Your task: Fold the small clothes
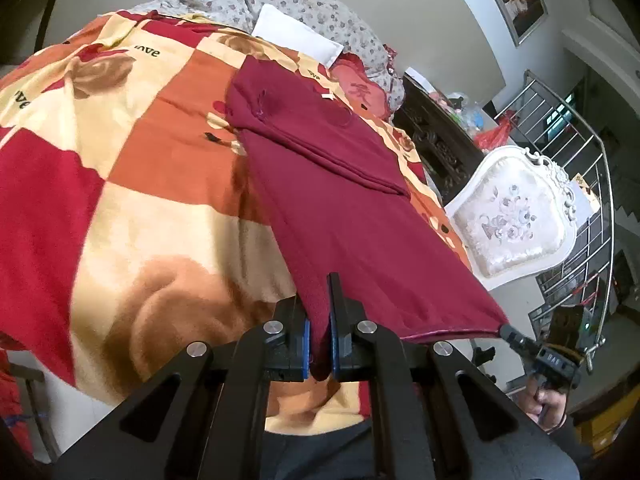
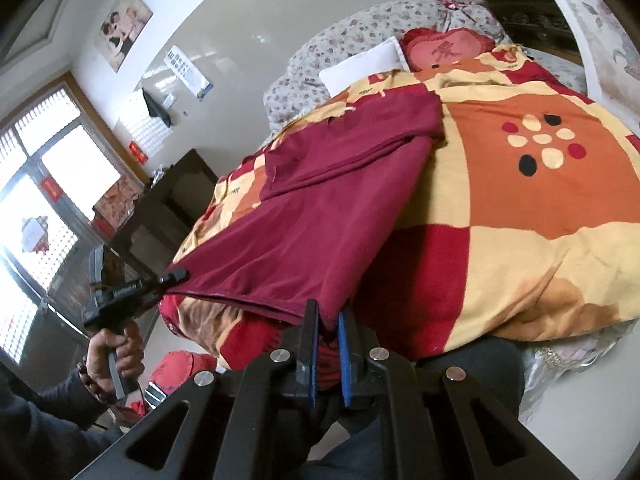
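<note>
- The left gripper (image 1: 319, 332), nearest the lens, has its blue pads (image 1: 306, 346) closed on one corner of the maroon garment's (image 1: 340, 184) hem.
- The right gripper (image 2: 328, 344) is clamped on the other hem corner, though the fabric looks only thinly caught there.
- The hem is lifted taut between them off the near edge of the bed.
- The rest of the garment lies on the checked blanket (image 1: 160, 184), one sleeve folded across the chest.
- A white pillow (image 2: 360, 64) sits beyond.

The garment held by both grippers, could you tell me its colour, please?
Plain dark red, a maroon garment; clearest in the left wrist view.
</note>
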`<action>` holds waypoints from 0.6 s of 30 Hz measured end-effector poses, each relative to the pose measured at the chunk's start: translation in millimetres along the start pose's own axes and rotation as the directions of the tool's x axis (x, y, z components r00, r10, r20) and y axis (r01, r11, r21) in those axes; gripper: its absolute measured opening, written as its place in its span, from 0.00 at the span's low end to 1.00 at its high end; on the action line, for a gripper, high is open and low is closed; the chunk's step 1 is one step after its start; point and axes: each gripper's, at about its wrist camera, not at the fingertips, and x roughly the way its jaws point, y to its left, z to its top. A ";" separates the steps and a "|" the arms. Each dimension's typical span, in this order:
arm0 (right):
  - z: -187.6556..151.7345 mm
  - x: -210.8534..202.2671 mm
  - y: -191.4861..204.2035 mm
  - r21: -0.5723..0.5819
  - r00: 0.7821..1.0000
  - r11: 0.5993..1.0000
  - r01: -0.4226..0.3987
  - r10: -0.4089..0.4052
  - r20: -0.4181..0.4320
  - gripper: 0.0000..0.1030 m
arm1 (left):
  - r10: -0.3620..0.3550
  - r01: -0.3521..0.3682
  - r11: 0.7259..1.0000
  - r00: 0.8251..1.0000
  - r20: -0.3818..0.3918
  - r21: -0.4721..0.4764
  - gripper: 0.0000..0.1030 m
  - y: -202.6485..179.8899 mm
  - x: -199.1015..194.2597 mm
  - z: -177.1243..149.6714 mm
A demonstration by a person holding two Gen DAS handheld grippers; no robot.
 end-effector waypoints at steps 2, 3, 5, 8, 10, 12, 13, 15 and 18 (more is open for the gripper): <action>9.5 -0.7 -7.3 0.028 1.000 1.000 -0.009 0.009 0.016 0.08 | -0.023 0.023 0.999 1.000 -0.013 -0.037 0.05 2.2 11.3 5.9; 16.8 0.9 -11.1 0.041 1.000 0.999 -0.013 0.012 0.023 0.08 | -0.028 0.028 0.999 1.000 -0.012 -0.046 0.05 2.0 15.2 8.6; 33.4 4.5 -13.9 0.047 0.999 0.999 -0.021 0.019 0.042 0.08 | -0.047 0.047 0.997 0.999 0.006 -0.065 0.05 -0.3 24.2 21.9; 72.0 14.8 -19.0 0.037 0.995 0.998 -0.043 0.039 0.097 0.08 | -0.075 0.079 0.994 0.996 0.058 -0.080 0.05 -4.5 35.6 55.6; 100.3 26.4 -27.6 0.063 0.990 0.996 -0.057 0.048 0.132 0.08 | -0.067 0.073 0.994 0.994 0.085 -0.076 0.05 -6.5 45.4 79.7; 130.3 44.4 -39.4 0.090 0.986 0.993 -0.070 0.056 0.157 0.08 | -0.060 0.068 0.995 0.992 0.110 -0.068 0.05 -8.9 62.2 113.9; 145.9 54.1 -43.2 0.100 0.985 0.993 -0.067 0.050 0.162 0.08 | -0.057 0.066 0.995 0.992 0.116 -0.074 0.05 -8.8 69.7 127.6; 174.7 76.0 -52.0 0.103 0.986 0.993 -0.053 0.035 0.163 0.08 | -0.049 0.061 0.994 0.991 0.123 -0.093 0.05 -8.5 90.7 162.6; 224.2 115.7 -65.4 0.102 0.989 0.995 -0.010 -0.005 0.145 0.08 | 0.012 -0.001 0.998 0.989 0.147 -0.070 0.05 -11.9 119.2 209.6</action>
